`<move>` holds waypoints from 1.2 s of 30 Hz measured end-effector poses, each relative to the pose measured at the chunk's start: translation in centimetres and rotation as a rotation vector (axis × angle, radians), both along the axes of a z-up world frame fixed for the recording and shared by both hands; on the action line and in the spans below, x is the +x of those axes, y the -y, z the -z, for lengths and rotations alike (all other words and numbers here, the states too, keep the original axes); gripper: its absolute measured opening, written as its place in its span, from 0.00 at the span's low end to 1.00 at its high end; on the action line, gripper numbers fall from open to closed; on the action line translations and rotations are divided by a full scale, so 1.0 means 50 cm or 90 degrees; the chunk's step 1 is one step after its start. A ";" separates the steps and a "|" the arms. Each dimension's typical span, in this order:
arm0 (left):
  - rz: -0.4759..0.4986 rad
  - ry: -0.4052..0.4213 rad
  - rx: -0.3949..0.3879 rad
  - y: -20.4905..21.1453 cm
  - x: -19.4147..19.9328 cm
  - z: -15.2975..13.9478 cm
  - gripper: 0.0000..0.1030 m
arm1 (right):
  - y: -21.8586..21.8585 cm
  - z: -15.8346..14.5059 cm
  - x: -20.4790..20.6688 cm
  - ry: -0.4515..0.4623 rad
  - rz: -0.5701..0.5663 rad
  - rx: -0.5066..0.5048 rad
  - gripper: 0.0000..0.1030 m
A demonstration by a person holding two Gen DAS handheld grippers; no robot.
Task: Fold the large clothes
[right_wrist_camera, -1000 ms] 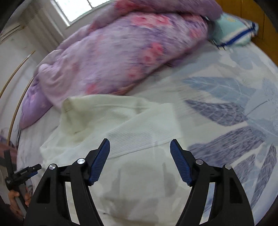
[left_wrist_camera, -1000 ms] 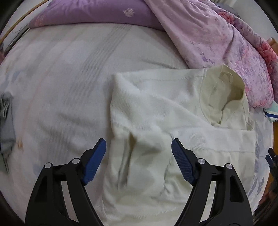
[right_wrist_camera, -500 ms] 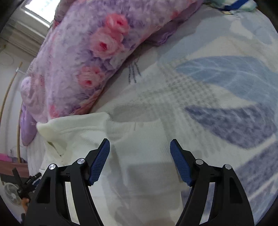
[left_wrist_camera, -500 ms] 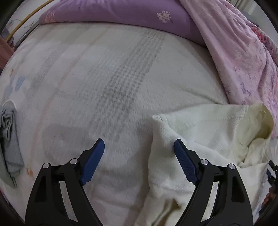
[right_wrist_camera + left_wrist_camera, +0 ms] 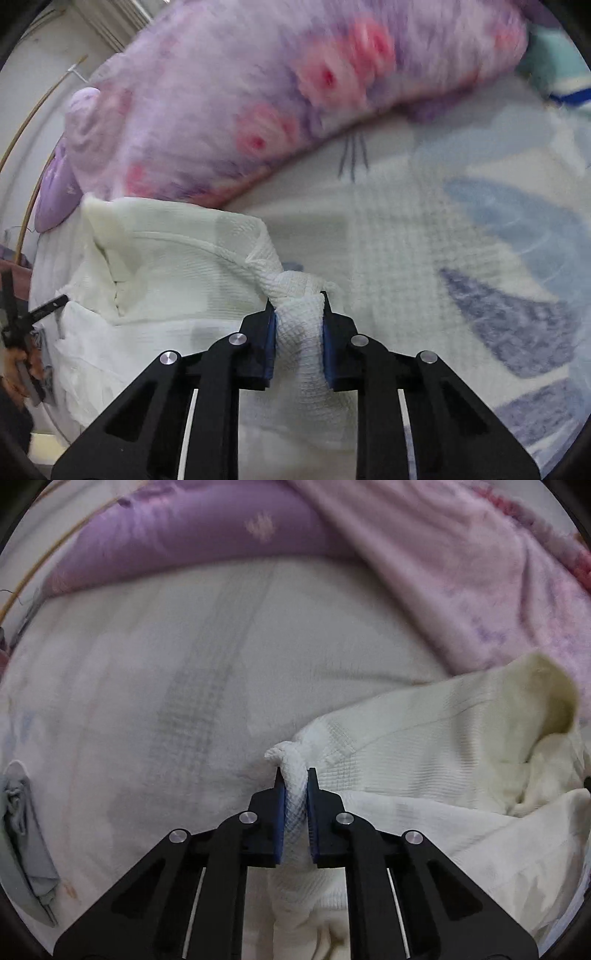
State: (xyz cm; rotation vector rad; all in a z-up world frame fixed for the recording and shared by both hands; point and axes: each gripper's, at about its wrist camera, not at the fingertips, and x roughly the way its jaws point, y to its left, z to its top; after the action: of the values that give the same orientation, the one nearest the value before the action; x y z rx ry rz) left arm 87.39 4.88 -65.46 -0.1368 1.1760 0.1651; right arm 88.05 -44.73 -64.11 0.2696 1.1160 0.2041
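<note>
left gripper [image 5: 294, 775] jaws clamped on a bunched corner of the cream garment [image 5: 436, 760] | right gripper [image 5: 298, 301] jaws clamped on the opposite corner | garment lies on the bed [image 5: 155, 686] beside the purple quilt [image 5: 258, 88] | step: both corners gripped | next: likely lift together and carry over into a fold

Item: one cream-white waffle-knit top [image 5: 436, 760], large, lying rumpled on my bed. Collar opening stands up at the far edge, beside the purple quilt. One bunched corner sits pinched in my left gripper [image 5: 294, 775], another gathered corner in my right gripper [image 5: 298, 299]. Body fabric creased between.
</note>
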 end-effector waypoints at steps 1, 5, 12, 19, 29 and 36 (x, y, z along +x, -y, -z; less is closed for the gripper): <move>-0.005 0.020 -0.015 -0.007 -0.016 -0.023 0.10 | 0.000 -0.020 -0.019 0.023 -0.001 0.004 0.18; 0.026 0.080 -0.003 0.001 -0.110 -0.118 0.09 | -0.001 -0.079 -0.104 0.083 -0.024 0.009 0.18; -0.004 0.103 -0.013 0.016 -0.331 -0.216 0.09 | 0.033 -0.178 -0.299 0.125 -0.017 0.034 0.18; -0.139 -0.008 -0.076 0.019 -0.562 -0.169 0.10 | 0.077 -0.163 -0.527 0.016 0.047 0.027 0.40; -0.361 -0.062 -0.248 0.011 -0.787 -0.102 0.19 | 0.215 -0.068 -0.710 -0.137 0.309 0.248 0.70; -0.331 0.013 -0.289 0.039 -0.757 -0.099 0.51 | 0.197 -0.022 -0.659 -0.108 0.352 0.396 0.71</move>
State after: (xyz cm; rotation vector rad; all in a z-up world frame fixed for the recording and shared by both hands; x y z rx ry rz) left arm 49.53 2.92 -60.49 -0.8443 1.1223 0.3505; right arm 55.12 -54.58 -63.01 1.1497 1.0793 0.0279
